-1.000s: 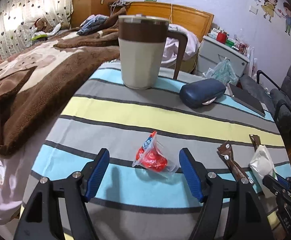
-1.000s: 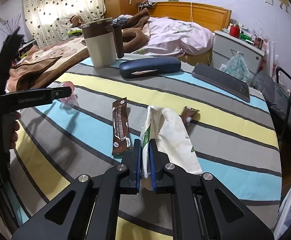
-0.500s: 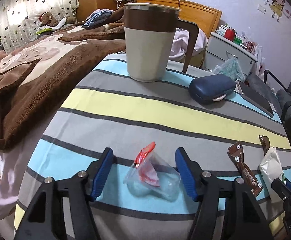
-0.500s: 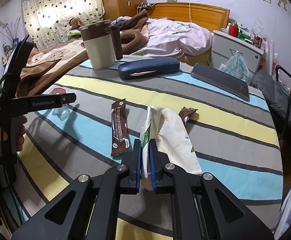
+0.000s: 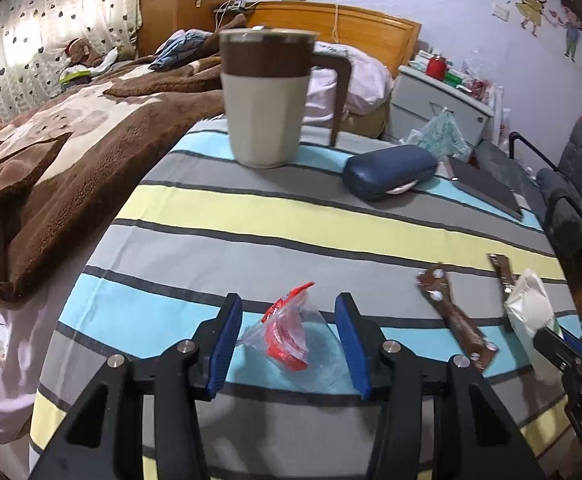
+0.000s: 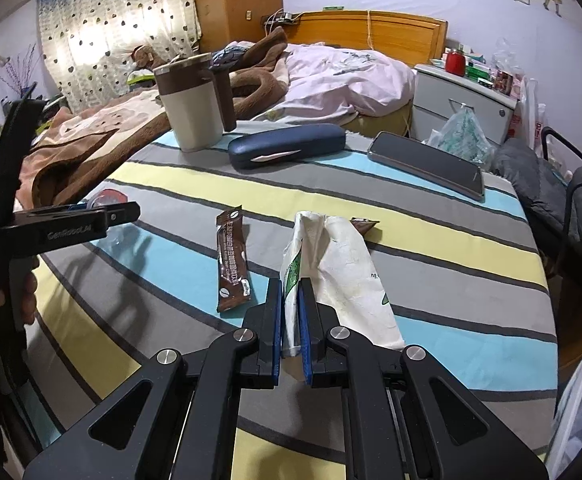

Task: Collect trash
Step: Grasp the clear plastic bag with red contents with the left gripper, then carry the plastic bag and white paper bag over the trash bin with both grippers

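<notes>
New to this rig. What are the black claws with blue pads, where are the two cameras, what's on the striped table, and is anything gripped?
No robot arm here: a person holds a two-finger gripper in each hand, with a fisheye camera on each looking along its fingers. In the left wrist view, the left gripper is closing around a clear wrapper with red print; the pads do not press on it yet. In the right wrist view, the right gripper is shut on a white paper bag. The striped tablecloth also carries a brown sachet, a mug, a blue case and a phone.
</notes>
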The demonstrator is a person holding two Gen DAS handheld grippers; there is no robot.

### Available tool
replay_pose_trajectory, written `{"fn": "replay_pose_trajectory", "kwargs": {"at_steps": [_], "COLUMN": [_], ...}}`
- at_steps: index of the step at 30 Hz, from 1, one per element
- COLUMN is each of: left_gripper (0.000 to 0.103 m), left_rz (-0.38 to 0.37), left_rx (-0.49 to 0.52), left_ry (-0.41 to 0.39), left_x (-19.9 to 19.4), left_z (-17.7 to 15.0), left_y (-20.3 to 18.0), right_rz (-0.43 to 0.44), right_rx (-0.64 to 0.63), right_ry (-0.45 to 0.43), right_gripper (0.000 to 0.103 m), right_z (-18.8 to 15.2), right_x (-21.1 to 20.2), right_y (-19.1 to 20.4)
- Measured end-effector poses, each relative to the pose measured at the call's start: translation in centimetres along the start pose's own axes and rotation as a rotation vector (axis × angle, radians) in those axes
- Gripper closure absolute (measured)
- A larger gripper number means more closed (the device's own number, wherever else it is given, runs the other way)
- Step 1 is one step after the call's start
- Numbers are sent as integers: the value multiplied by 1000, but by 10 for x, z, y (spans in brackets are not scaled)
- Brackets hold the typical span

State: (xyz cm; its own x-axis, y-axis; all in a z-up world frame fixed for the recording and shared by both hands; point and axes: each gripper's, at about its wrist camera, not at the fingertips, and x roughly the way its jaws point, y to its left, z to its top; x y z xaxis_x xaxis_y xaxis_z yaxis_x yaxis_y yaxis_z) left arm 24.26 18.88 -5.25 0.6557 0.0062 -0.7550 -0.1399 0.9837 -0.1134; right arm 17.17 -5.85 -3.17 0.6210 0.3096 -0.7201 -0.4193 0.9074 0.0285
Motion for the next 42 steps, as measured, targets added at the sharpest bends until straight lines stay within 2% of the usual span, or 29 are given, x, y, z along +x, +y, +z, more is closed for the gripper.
{"fn": "replay_pose_trajectory", "kwargs": {"at_steps": [11, 19, 30, 42], "left_gripper": [53, 53, 53, 53], "left_rz": [-70, -127, -228, -334], "left_rx": [78, 140, 250, 371], "left_ry": [-64, -100, -157, -179], "left_x": [-42, -69, -106, -129], "left_z": [-9, -16, -27, -40], "left_y": [-45, -87, -159, -244], "right_rz": [-23, -65, -154, -243], "right_rx": [36, 77, 157, 239], "right_ry": [-53, -95, -159, -212], "right_gripper": [93, 93, 93, 93], "right_z": [-5, -10, -28, -53], "right_x": [-27, -51, -92, -132], "right_y": [-12, -34, -79, -123]}}
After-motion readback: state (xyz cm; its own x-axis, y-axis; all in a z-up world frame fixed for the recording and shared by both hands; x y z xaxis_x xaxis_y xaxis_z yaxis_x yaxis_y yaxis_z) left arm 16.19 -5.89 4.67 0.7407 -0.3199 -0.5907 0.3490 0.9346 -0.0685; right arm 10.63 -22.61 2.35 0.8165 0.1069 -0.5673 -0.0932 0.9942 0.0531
